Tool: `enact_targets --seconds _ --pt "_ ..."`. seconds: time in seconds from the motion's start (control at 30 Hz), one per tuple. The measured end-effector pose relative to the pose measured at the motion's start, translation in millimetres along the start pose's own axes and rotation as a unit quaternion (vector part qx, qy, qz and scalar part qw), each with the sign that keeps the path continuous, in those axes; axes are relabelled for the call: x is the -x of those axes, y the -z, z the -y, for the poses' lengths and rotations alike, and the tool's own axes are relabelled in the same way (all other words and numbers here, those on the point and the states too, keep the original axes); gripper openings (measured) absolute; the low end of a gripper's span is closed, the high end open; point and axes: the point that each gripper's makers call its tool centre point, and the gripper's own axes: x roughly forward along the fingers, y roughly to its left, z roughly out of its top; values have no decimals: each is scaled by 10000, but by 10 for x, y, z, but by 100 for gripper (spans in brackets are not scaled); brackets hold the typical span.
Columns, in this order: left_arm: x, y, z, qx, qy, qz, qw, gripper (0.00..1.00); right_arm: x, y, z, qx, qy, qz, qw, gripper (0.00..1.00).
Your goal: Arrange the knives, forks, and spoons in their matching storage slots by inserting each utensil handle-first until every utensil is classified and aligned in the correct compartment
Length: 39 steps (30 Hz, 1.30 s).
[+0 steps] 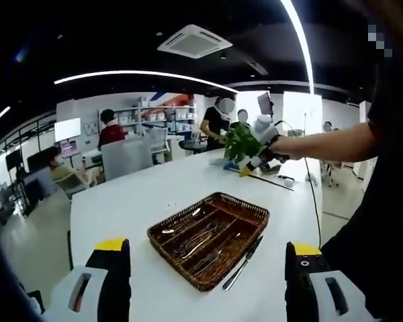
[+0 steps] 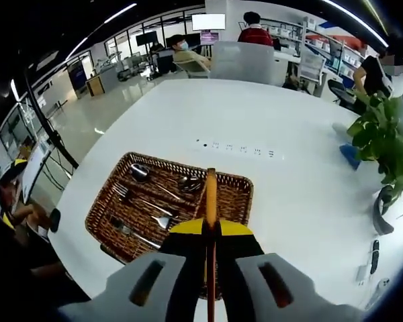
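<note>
In the left gripper view our left gripper (image 1: 208, 268) rises from the bottom edge with its jaws spread wide and nothing between them. Just above them, at the centre of the frame, sits the wicker tray (image 1: 250, 235) on the white table (image 1: 141, 194). We see cutlery (image 1: 200, 243) lying in its long compartments, too small to sort by kind. A knife (image 1: 242, 263) lies on the table touching the tray's lower right side, its dark handle toward the upper right. Toward the upper right of this view, an outstretched arm (image 1: 329, 142) holds the right gripper (image 1: 265, 137) in front of a green plant (image 1: 243, 142).

In the right gripper view our right gripper (image 2: 210, 251) comes up from the bottom centre with its jaws pressed together on a thin orange-brown stick (image 2: 211, 201), which runs straight up the frame and ends over the tray's (image 2: 101, 211) far rim. Whether the stick is a utensil handle we cannot tell. In the tray, left of the stick, we make out a spoon (image 2: 140, 172) near the upper rim, a fork (image 2: 124, 193) below it, and more pieces (image 2: 162, 220) nearer the jaws. The plant (image 2: 384, 144) stands at the right edge of this view.
</note>
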Motion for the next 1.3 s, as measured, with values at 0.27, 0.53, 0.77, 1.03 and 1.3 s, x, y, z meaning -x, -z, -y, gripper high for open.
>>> enact_targets --seconds 0.27,0.53,0.77,1.03,1.3 --pt "12 -37 22 -25 7 28 10000 100 -189 -52 10 -191 -43 -98 9998 3" --pt "51 1 -42 -1 -70 7 10000 100 -351 -140 22 -149 -16 -196 9997 3" --pt "61 81 -74 75 -153 -63 9998 100 -519 -205 118 -178 -7 -213 9996 3" --pt "58 154 -110 137 -218 -169 9995 100 -657 -96 142 -257 -25 -286 9993 3" --pt "24 180 -98 166 -213 -245 9993 100 -818 32 193 -367 14 -342 9987 3"
